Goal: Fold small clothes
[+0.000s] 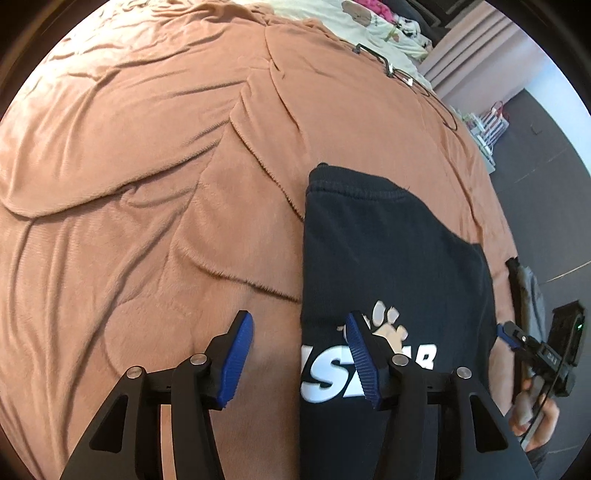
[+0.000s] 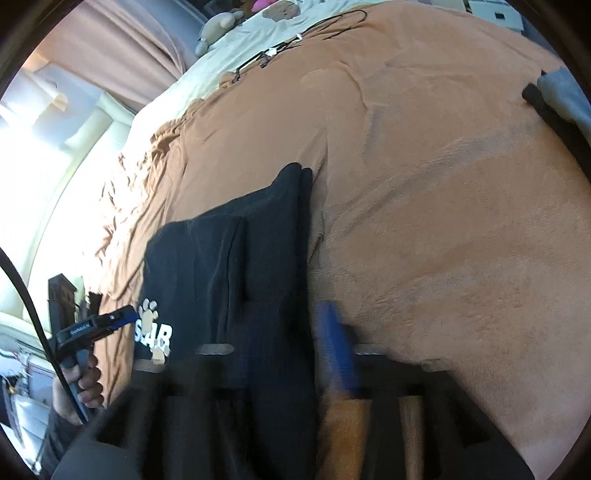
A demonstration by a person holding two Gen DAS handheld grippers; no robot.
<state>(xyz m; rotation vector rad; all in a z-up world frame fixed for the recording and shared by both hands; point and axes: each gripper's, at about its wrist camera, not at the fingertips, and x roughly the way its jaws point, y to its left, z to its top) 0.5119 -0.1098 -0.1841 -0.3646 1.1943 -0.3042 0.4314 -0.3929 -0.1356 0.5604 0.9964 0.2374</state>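
Observation:
A black T-shirt with a paw print and white letters lies folded into a long strip on an orange-brown blanket. My left gripper is open and straddles the shirt's left edge near the print. One blue pad is over the blanket, the other over the letters. My right gripper is blurred and looks open. The shirt runs between its fingers, and the blue right finger stands just past the shirt's right edge. Each view shows the other gripper held by a hand.
A grey garment with a black band lies at the blanket's right edge. A thin black cable lies near cream bedding with soft toys at the far end. Dark floor is beyond the bed's edge.

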